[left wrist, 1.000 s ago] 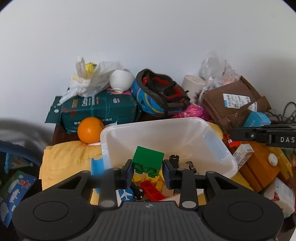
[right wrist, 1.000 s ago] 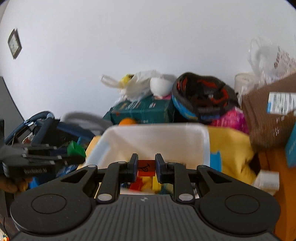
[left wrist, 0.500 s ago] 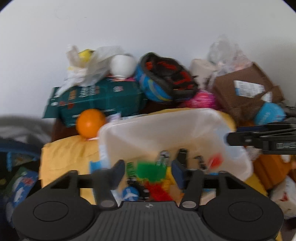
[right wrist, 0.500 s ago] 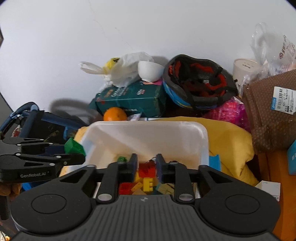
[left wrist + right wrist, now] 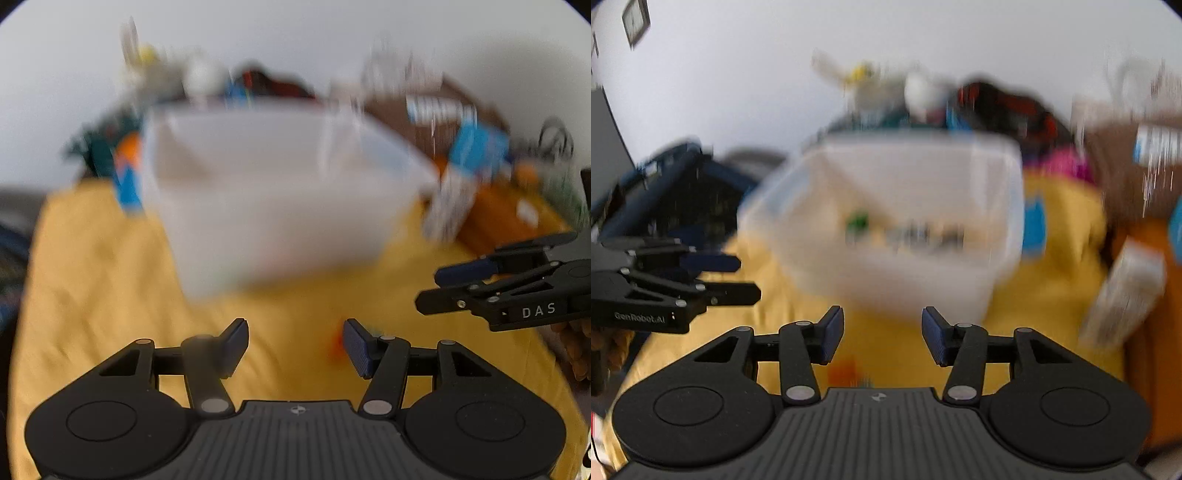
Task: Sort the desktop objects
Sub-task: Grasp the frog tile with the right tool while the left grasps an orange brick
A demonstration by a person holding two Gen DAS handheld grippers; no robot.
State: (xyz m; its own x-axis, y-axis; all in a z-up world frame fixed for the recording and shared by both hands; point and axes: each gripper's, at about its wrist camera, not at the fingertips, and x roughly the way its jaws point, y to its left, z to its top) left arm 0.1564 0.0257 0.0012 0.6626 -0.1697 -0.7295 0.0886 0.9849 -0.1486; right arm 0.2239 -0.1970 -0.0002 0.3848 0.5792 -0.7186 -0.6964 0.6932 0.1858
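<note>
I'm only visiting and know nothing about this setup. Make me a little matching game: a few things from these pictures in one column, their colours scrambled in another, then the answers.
Things
1. plastic bin
2. cloth under the bin
3. cardboard box with a label
4. small piece lying on the cloth in front of the bin, too blurred to identify

Colours
A. brown
B. orange
C. white
D. yellow

Pairs: 1-C, 2-D, 3-A, 4-B

Translucent, smooth plastic bin (image 5: 273, 192) sits on matt, softly creased yellow cloth (image 5: 96, 280).
</note>
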